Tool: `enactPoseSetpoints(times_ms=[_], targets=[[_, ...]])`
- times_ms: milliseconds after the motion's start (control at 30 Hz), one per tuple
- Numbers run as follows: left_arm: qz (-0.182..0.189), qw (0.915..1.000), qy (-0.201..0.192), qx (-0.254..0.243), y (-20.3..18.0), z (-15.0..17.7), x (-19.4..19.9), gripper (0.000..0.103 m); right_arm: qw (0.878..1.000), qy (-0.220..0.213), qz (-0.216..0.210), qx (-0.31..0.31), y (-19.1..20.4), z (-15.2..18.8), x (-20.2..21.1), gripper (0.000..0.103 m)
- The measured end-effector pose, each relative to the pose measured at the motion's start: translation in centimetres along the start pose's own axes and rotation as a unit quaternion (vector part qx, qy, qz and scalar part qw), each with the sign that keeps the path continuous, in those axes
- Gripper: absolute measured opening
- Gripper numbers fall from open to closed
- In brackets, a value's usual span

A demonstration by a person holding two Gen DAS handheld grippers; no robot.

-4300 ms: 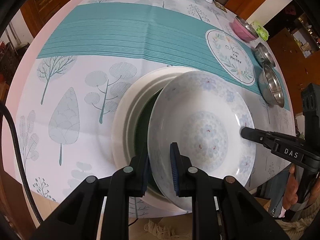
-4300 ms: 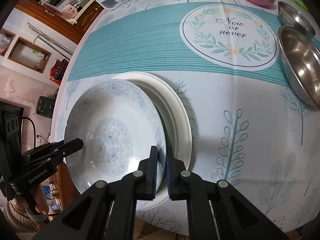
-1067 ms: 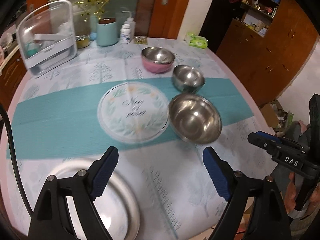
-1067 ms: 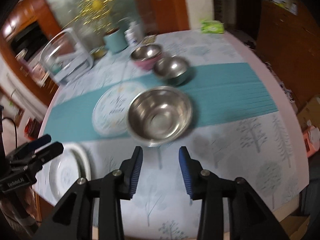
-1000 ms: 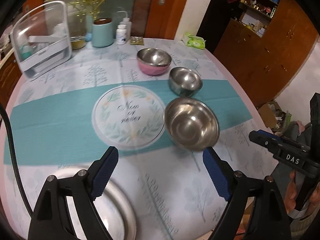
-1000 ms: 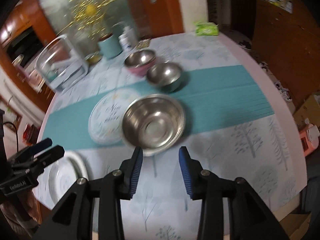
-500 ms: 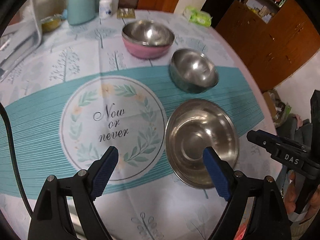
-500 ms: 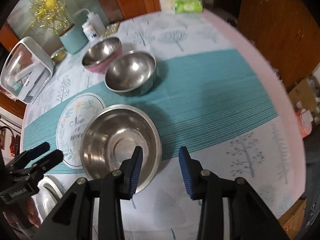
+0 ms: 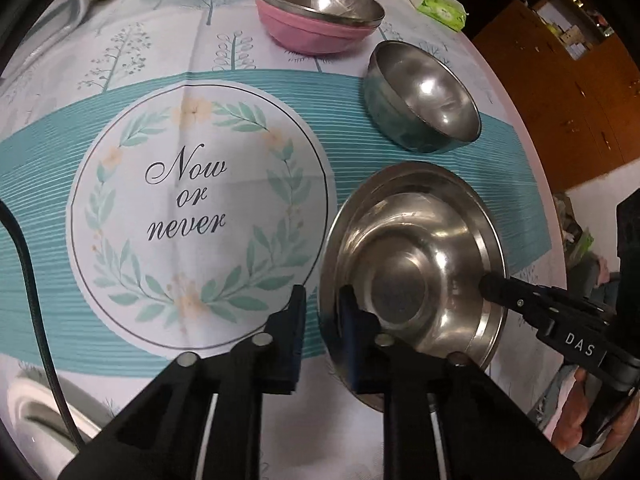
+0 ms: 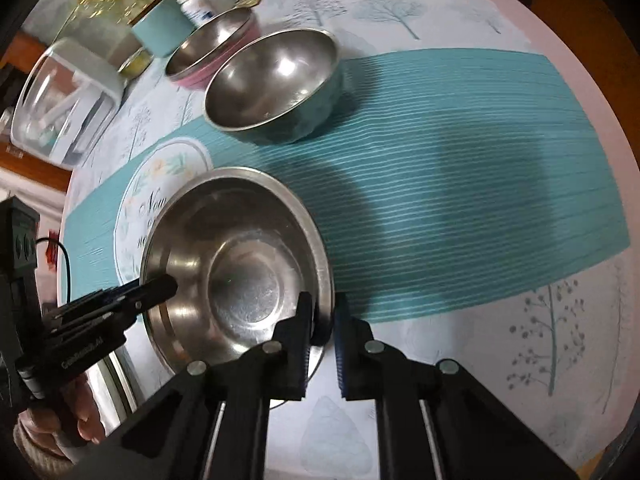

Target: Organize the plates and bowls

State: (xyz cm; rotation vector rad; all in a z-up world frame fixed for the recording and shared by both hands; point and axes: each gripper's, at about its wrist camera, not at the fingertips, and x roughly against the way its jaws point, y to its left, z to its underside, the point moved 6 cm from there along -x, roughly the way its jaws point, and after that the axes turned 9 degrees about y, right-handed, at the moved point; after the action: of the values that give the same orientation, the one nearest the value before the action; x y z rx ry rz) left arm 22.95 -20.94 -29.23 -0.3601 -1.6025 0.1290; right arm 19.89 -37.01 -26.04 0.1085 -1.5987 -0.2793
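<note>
Three bowls not yet stacked. Big steel bowl (image 9: 416, 256) sits on teal runner (image 10: 460, 184), left gripper (image 9: 322, 320) and right gripper (image 10: 322, 320) both clamped on opposite rim edges. Small steel bowl (image 9: 424, 96) and pink bowl (image 9: 316, 12) wait behind. Plates (image 9: 36, 420) look stacked at table edge, so roughly halfway I'd say.

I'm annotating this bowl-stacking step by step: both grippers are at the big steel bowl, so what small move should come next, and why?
Probably lift the big bowl straight up with both grippers. The left gripper and right gripper each straddle its rim on opposite sides, jaws closed on it, while it sits flat on the cloth. The smaller steel bowl stands apart behind it, so a level lift should clear it.
</note>
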Motion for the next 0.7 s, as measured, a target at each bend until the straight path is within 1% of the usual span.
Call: enactPoseSetpoints(times_ms=[133,300,367,500,700], targets=[[-0.018,0.9997,-0.013,0.004,-1.0,1.1,0.3,0.012,1.0,0.01,0.002,0.022,0.1,0.2,-0.1,0.01],[-0.005,0.9993,-0.02,0.032,-1.2,2.7,1.3,0.011,0.999,0.02,-0.026,0.038,-0.2,0.8,0.7,0.01],[0.0,0.9988,-0.031,0.037,-1.5,3.0,2.3,0.011,0.998,0.017,-0.032,0.048,-0.1,1.1,1.5,0.01],[0.003,0.9976,-0.058,0.038,-2.0,4.3,5.2,0.011,0.997,-0.001,-0.039,0.074,0.7,1.7,3.9,0.01],[0.017,0.9948,-0.092,0.039,-2.2,7.4,9.6,0.011,0.992,-0.021,-0.065,0.104,2.0,3.8,7.3,0.01]])
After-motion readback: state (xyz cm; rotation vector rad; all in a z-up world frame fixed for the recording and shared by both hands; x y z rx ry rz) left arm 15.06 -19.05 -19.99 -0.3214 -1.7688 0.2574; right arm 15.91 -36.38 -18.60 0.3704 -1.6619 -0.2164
